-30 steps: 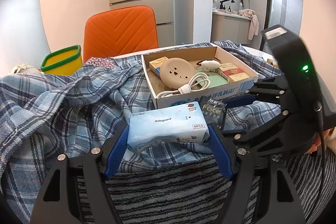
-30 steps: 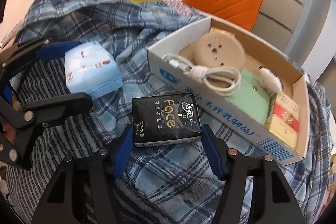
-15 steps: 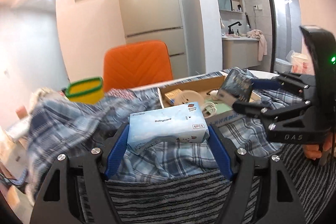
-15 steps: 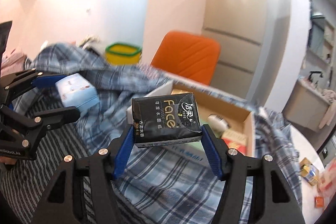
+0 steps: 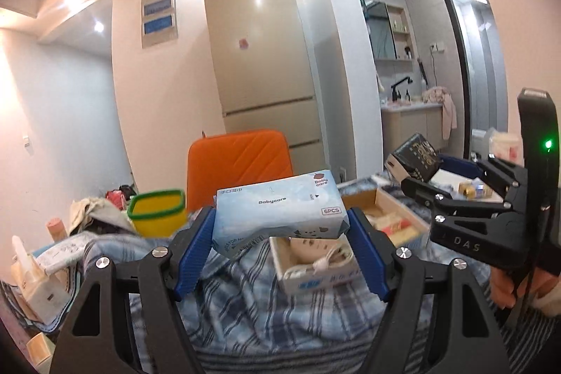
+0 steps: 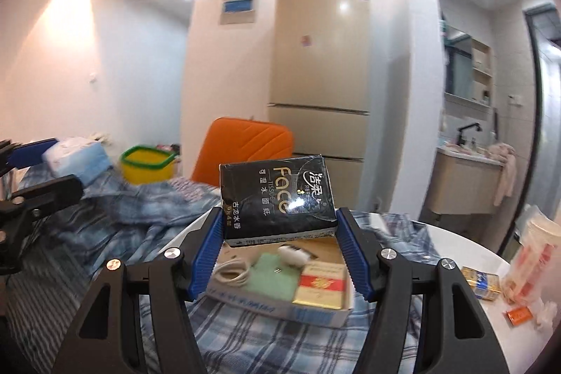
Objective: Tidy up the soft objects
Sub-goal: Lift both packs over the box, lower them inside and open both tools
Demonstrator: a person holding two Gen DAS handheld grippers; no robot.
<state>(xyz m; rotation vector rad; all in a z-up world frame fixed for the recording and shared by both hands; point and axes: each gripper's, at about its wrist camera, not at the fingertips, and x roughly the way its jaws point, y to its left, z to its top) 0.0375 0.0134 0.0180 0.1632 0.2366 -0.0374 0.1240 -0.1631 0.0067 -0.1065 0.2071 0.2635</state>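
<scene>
Held above a plaid cloth [image 5: 245, 297], the left gripper [image 5: 280, 244] pinched a blue pack [image 5: 280, 212] and the right gripper [image 6: 280, 244] a black pack [image 6: 277, 198], both seemingly light, squashy, best held across their ends.

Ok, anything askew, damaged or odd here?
Only the black tissue pack: it sits tilted in the right hand-held gripper, its wrapper creased near one corner. The blue Babycare pack is dented underneath where the left hand-held gripper squeezes it. Nothing looks spilled.
</scene>
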